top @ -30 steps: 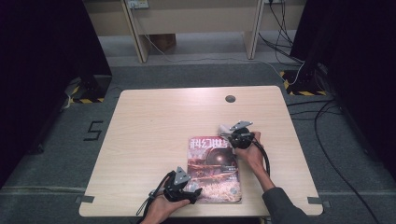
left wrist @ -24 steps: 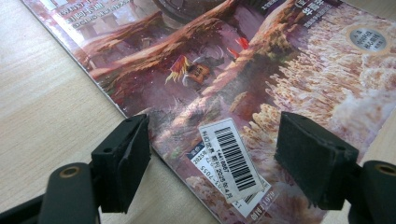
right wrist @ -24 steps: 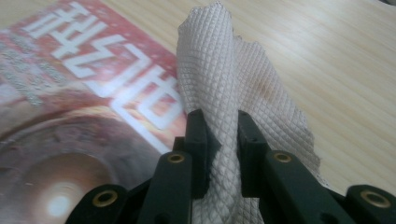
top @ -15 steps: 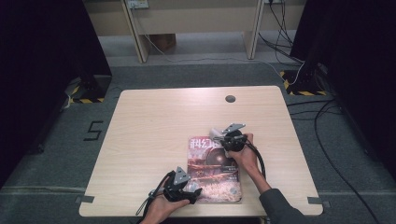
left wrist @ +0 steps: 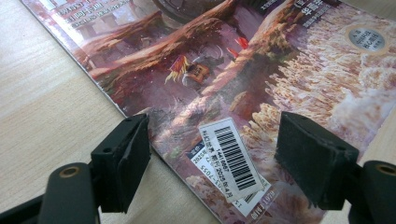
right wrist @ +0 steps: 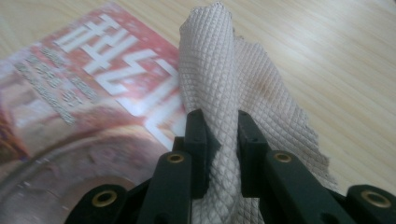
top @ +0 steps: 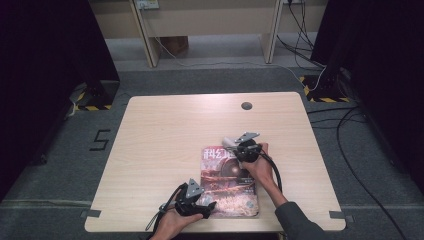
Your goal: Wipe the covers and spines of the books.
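Observation:
A magazine (top: 227,186) with a red-brown illustrated cover lies flat near the table's front edge, right of centre. My right gripper (top: 233,145) is at its far edge, shut on a beige mesh cloth (top: 228,141). In the right gripper view the cloth (right wrist: 224,79) stands bunched between the jaws (right wrist: 218,128), hanging over the magazine's white title (right wrist: 112,65) and the bare wood. My left gripper (top: 209,208) sits at the magazine's near left corner. It stands open (left wrist: 212,156), the jaws spread either side of a barcode label (left wrist: 231,156) on the cover (left wrist: 224,70).
The light wooden table (top: 170,135) has a dark round cable hole (top: 246,106) near its far edge. The wood to the left of and beyond the magazine is bare. Cables (top: 350,125) run over the grey floor at the right, and a "5" (top: 100,140) marks the floor at the left.
My right gripper has carried the cloth leftward and slightly nearer, along the magazine's far edge. The left gripper and the magazine have stayed put.

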A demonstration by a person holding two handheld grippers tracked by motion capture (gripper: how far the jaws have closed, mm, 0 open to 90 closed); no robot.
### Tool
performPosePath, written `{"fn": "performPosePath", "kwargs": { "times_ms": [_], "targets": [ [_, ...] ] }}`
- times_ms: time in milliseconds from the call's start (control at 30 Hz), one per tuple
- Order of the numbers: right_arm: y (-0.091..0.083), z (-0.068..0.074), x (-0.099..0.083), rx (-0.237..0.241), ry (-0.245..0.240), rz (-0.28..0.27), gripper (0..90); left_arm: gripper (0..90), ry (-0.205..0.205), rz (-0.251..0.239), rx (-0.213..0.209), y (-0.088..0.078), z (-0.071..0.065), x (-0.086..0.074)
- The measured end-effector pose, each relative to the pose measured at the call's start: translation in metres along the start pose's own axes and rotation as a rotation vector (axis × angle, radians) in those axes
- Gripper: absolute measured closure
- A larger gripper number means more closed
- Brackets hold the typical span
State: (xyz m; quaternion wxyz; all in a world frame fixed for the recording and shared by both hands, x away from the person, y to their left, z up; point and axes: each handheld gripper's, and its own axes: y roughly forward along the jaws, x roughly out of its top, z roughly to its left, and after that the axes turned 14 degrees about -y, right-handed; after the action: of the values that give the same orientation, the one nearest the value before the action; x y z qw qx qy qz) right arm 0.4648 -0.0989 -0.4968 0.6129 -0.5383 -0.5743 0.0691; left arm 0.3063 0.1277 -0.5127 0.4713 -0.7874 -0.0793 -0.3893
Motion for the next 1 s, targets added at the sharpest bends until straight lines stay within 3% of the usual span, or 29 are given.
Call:
{"fn": "performPosePath", "kwargs": {
  "times_ms": [267,333,500,1000],
  "targets": [
    [0.011,0.018,0.019,0.055,-0.040,-0.025,78.7,24.8,0.000,-0.001,-0.001,0.000,0.000,0.000],
    [0.012,0.019,0.020,0.054,-0.051,-0.024,78.6,24.8,0.000,-0.002,-0.001,0.000,0.000,0.000],
    [0.015,0.013,0.020,0.047,-0.019,-0.024,78.6,24.8,0.000,-0.002,0.000,0.000,0.000,0.000],
    [0.029,0.028,0.043,0.068,-0.075,-0.025,78.1,24.8,-0.001,-0.005,-0.002,0.000,0.000,-0.001]
  ]
}}
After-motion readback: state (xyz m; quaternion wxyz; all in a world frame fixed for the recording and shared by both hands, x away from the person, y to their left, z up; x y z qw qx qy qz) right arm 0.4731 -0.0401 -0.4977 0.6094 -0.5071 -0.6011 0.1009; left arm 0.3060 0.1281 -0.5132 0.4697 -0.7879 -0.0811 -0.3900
